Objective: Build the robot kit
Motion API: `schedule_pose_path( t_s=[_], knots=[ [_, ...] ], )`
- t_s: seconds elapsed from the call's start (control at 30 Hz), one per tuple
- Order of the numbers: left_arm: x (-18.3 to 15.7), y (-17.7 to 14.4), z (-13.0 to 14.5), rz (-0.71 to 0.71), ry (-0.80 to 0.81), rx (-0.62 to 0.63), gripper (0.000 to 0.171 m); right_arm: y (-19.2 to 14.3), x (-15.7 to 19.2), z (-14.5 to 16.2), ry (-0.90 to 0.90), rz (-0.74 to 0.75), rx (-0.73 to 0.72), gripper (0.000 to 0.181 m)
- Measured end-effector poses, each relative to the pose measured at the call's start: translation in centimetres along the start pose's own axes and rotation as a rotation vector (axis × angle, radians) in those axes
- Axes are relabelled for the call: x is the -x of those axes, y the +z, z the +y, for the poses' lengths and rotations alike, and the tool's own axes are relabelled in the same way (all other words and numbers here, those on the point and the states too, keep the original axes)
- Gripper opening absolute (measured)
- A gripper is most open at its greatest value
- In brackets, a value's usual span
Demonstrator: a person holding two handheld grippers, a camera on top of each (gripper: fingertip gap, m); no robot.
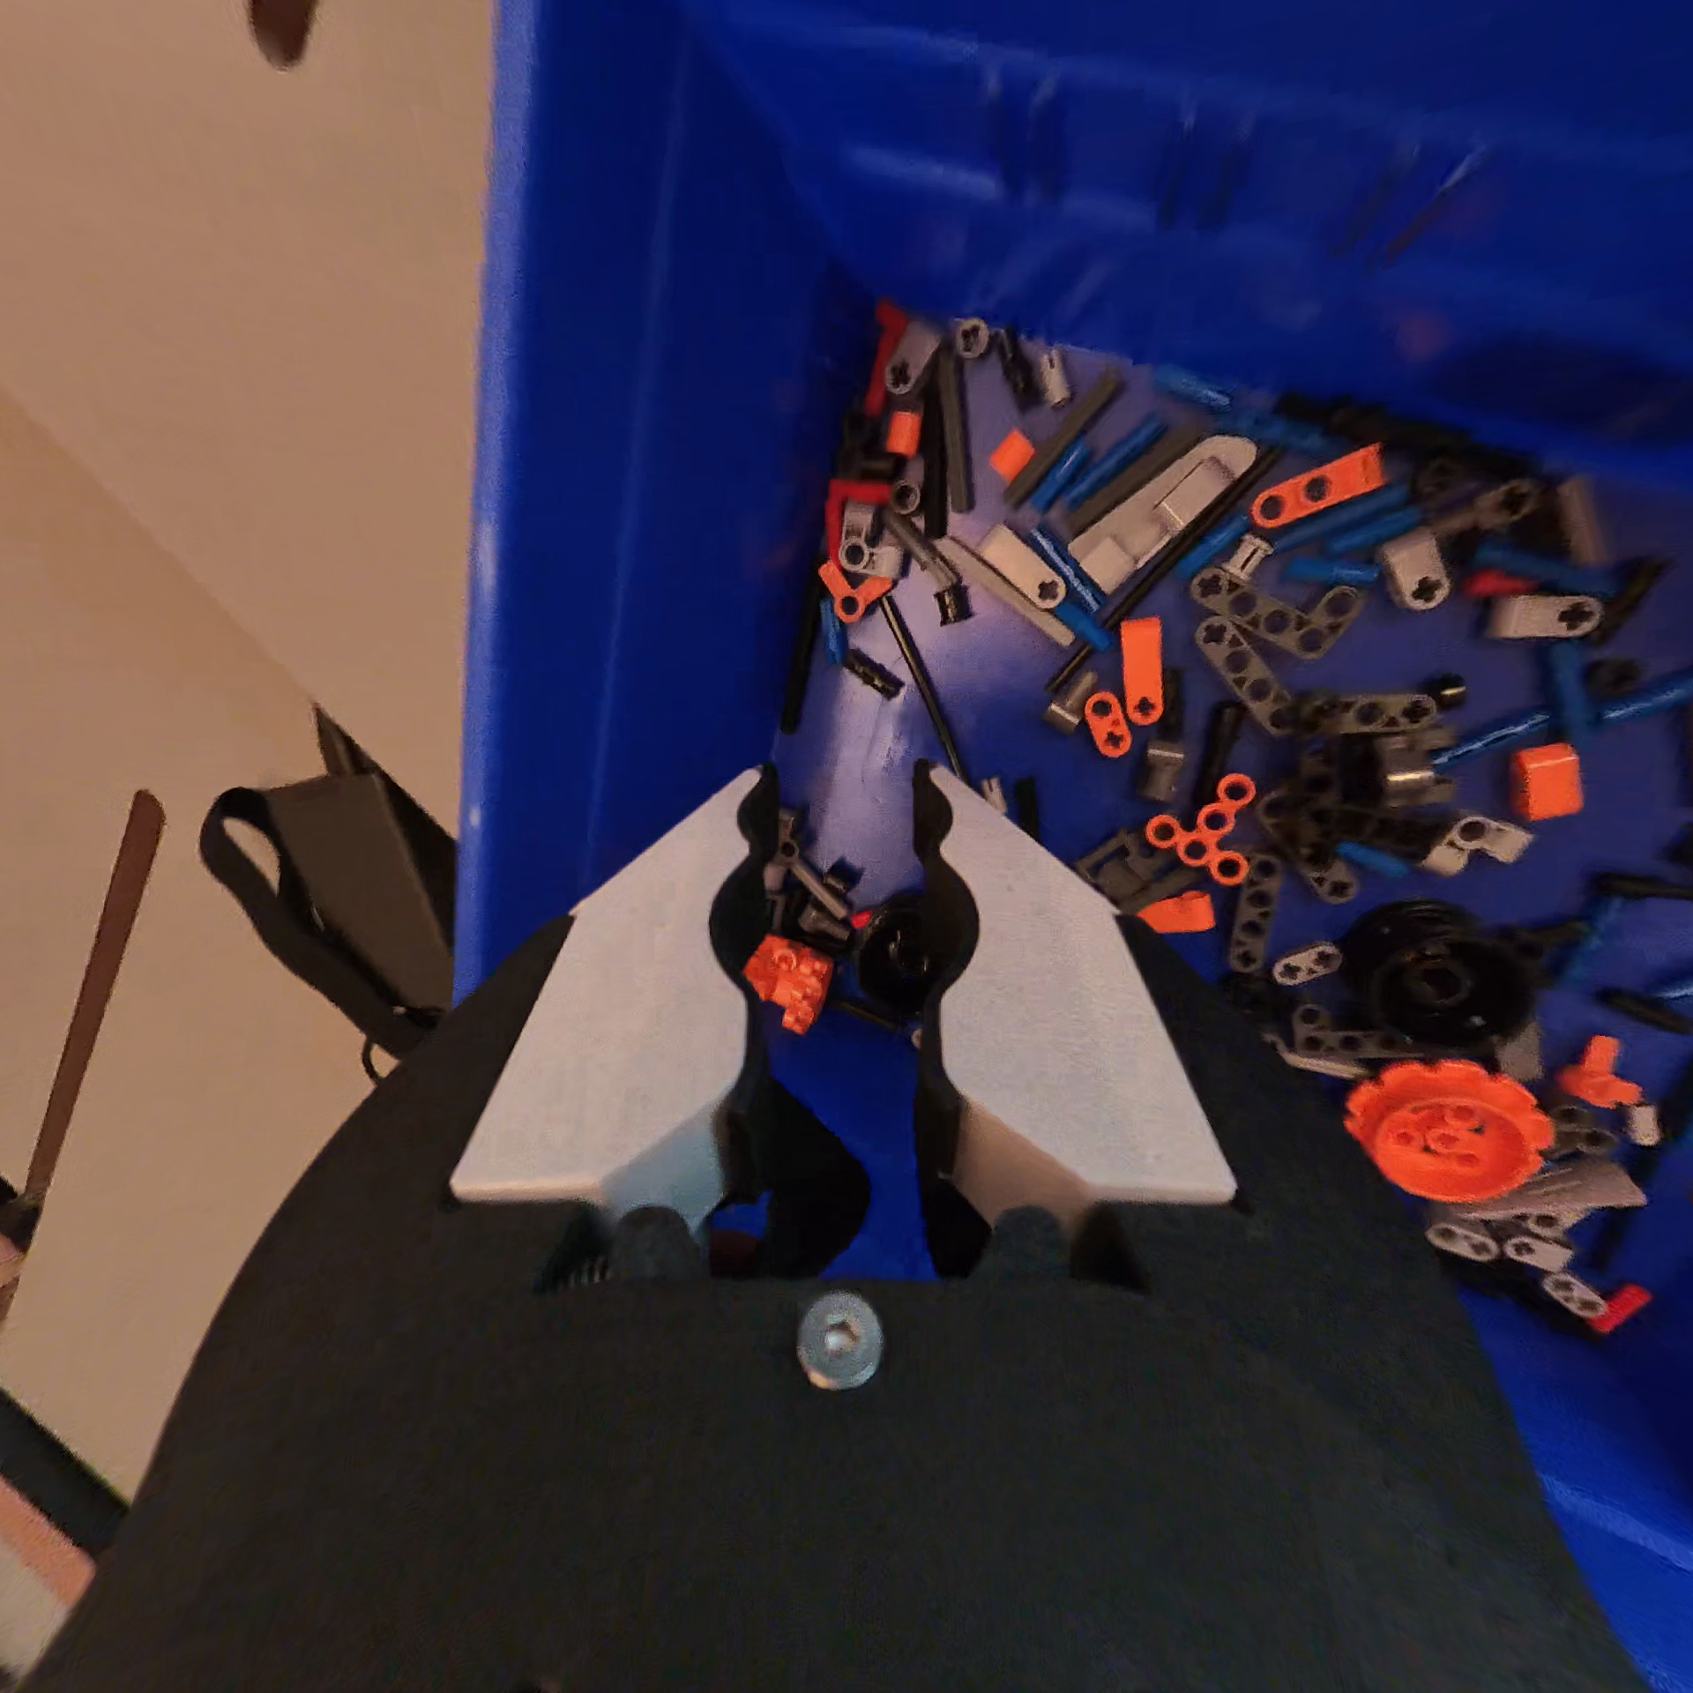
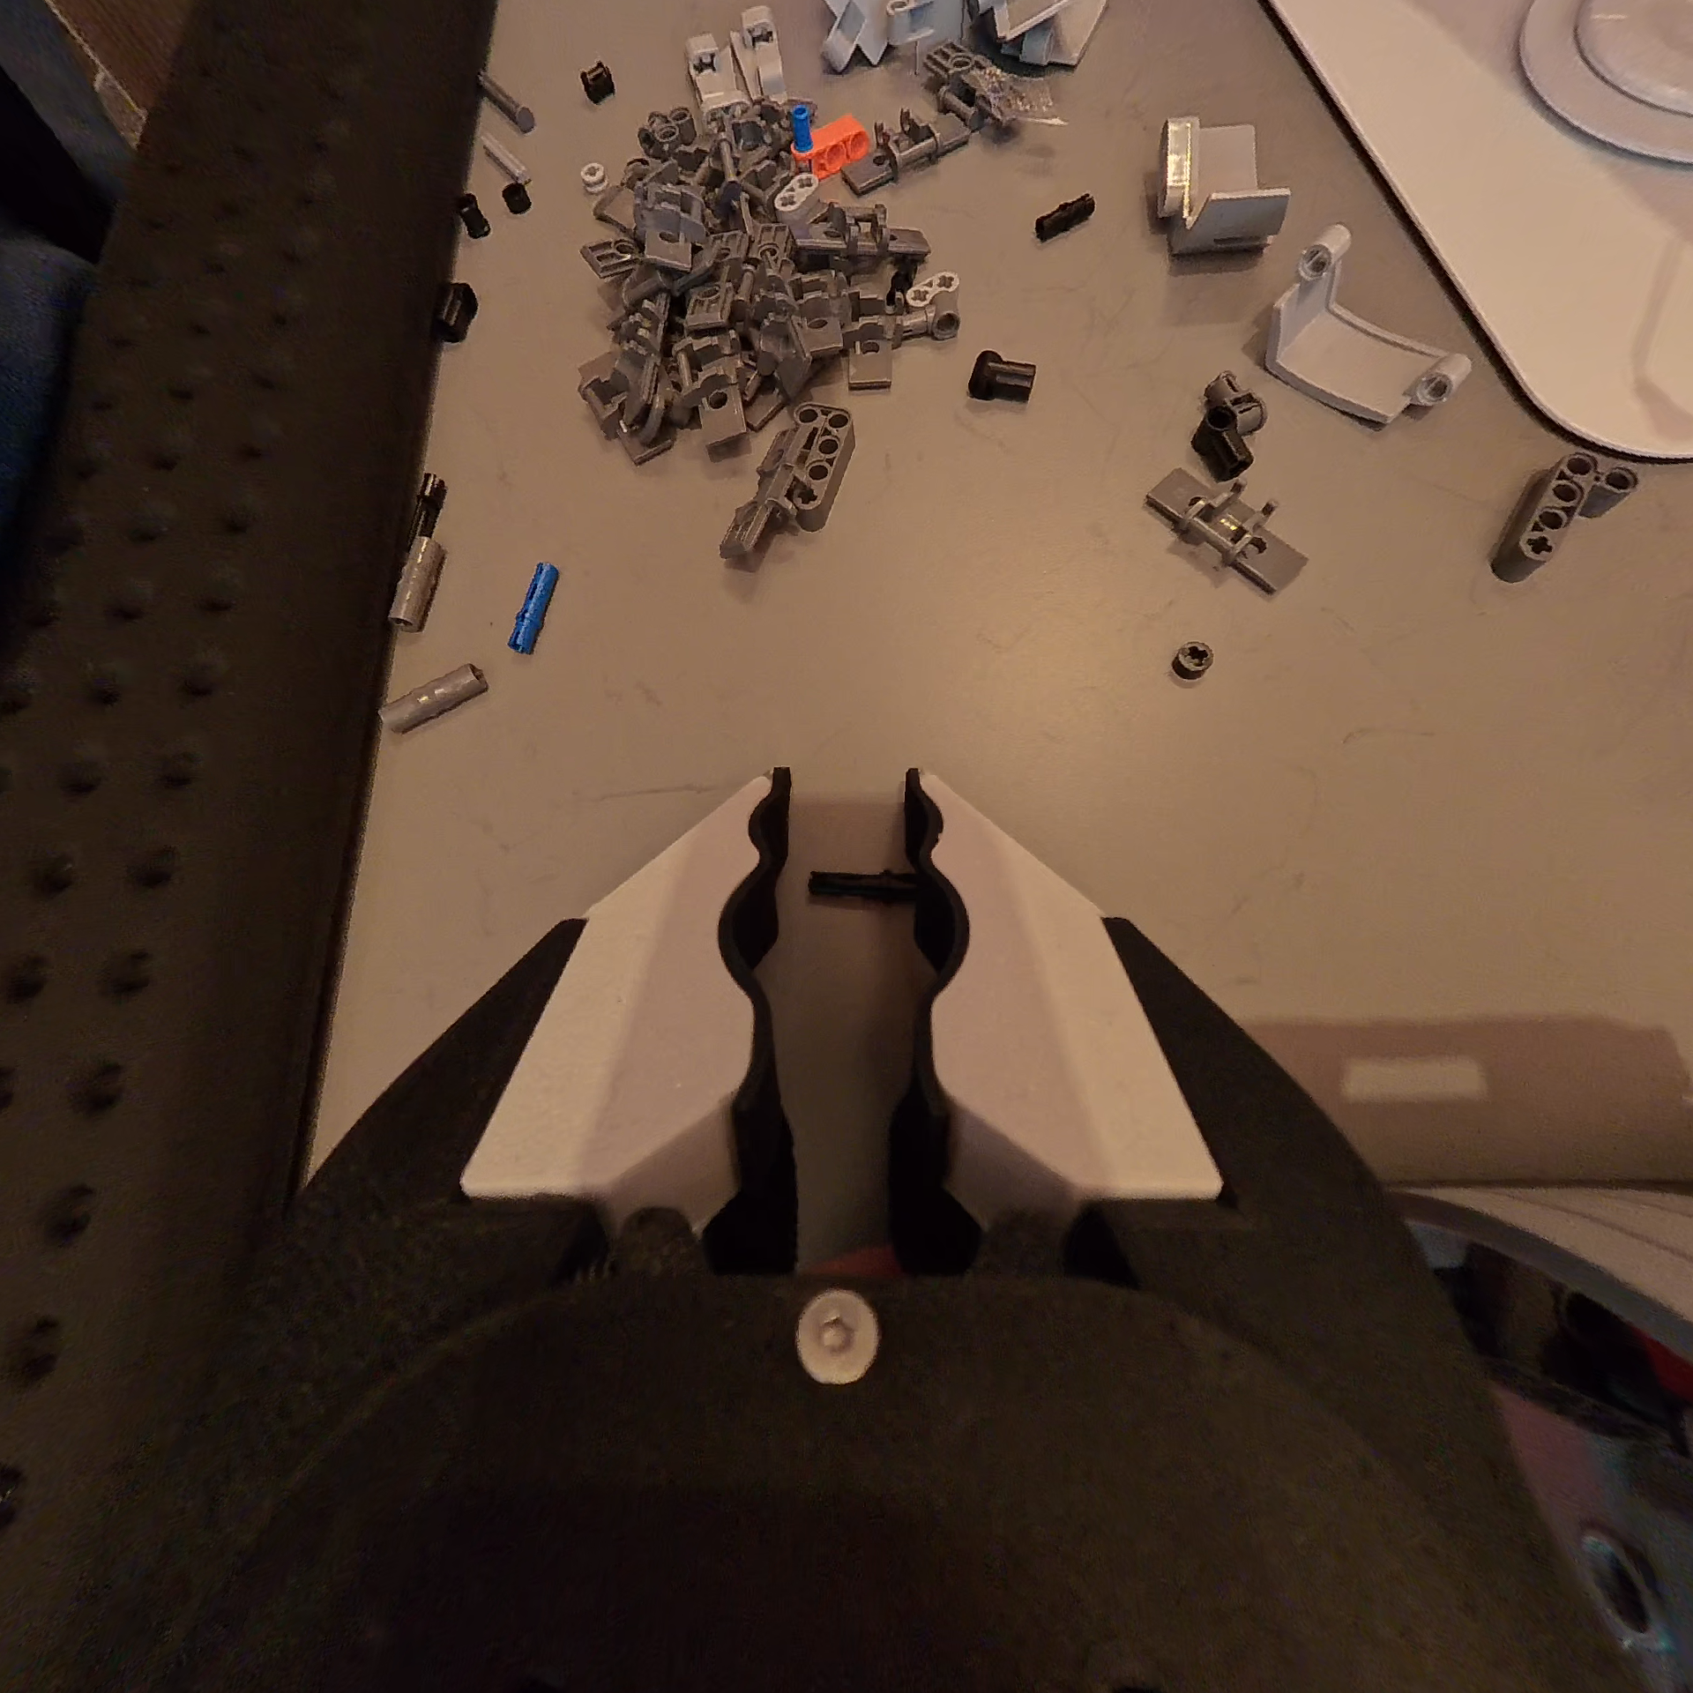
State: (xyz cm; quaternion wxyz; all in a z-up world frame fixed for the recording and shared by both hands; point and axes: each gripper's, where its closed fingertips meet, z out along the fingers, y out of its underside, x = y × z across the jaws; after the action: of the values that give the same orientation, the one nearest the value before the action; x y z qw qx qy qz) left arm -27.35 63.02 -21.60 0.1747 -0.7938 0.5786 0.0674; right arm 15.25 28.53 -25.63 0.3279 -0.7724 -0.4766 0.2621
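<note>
Left wrist view: the left tongs [image 1: 843,797] hung with jaws apart and empty over a blue bin [image 1: 641,458]. Through the gap showed an orange block [image 1: 788,978], small dark pieces and a black wheel [image 1: 893,953] on the bin floor; whether the tips touched them could not be told. To the right lay loose building parts: a grey panel [image 1: 1154,513], an orange T-piece [image 1: 1202,832], a larger black wheel [image 1: 1438,980] and an orange gear [image 1: 1447,1136]. Left of the bin, a black strap [image 1: 302,879] lay on a pale surface.

Right wrist view: the right tongs [image 2: 843,797] stood with jaws apart above a grey tabletop [image 2: 1008,687]. A black pin [image 2: 861,886] lay crosswise between the jaws, its right end at the right jaw, unclamped. A dark studded beam [image 2: 229,550] ran along the left. Farther off sat a blue pin [image 2: 533,606], a heap of grey parts [image 2: 742,293] with an orange brick [image 2: 838,147], and a white tray [image 2: 1466,183] at far right.
</note>
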Motion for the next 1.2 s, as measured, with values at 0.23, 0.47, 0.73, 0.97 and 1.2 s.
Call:
schedule_pose_path(
  t_s=[0.23, 0.47, 0.73, 0.97, 1.2],
  knots=[
    [-2.2, 2.1, 1.4, 0.147, 0.043, 0.128, 0.028, -0.1, 0.0, -0.1, 0.010, -0.006, -0.011, 0.023],
    [-4.4, 0.9, 2.5, 0.239, -0.016, 0.193, 0.021, -0.1, 0.0, -0.1, 0.009, -0.009, -0.012, 0.023],
    [-5.2, 2.1, 3.4, 0.235, 0.013, 0.240, 0.010, -0.1, 0.1, -0.1, 0.002, -0.006, -0.009, 0.023],
    [-5.5, 1.9, 3.6, 0.234, 0.027, 0.244, 0.004, -0.1, 0.1, -0.1, -0.004, -0.005, -0.009, 0.023],
    [-5.9, -4.9, -0.3, 0.169, 0.045, 0.046, 0.004, -0.1, 0.2, -0.1, -0.009, -0.009, -0.009, 0.023]
  ],
)
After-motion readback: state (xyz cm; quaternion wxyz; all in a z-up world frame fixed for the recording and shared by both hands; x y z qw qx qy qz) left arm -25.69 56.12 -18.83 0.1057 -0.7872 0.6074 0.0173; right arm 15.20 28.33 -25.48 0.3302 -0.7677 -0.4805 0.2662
